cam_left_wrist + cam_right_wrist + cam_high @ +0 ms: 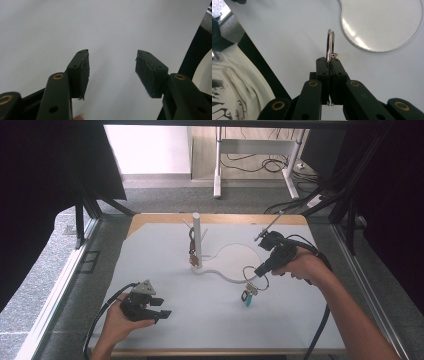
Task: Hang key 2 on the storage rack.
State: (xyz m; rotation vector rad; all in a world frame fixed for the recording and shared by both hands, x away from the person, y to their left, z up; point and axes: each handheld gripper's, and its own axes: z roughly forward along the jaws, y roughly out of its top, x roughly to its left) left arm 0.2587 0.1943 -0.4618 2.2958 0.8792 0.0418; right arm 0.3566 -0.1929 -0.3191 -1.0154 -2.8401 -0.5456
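- A metal ring (329,45) stands edge-on between the jaws of the right hand-held gripper (329,62), which are pressed together on its lower part; the part inside the jaws is hidden.
- In the high view the ring (255,276) hangs just above the table (170,270), with a small tag and a teal piece (247,298) below it; what the teal piece is cannot be made out, nor whether it touches the table.
- The right hand-held gripper (260,270) points down and towards the person, the hand (300,266) wrapped round its grip and a cable trailing off past the forearm.
- Just beyond the ring lies a flat white disc (235,260), the base of a white stand (197,240) with an upright post and side pegs; something small and brown hangs on the post (192,255), too small to identify.
- In the right gripper view the disc (382,25) is cut off by the top and right edges.
- The left hand-held gripper (161,313) sits low near the table's front left, well apart from the ring, its jaws wide apart with nothing between them (112,72).
- A fingertip (78,117) shows at that view's bottom edge, mostly cut off.
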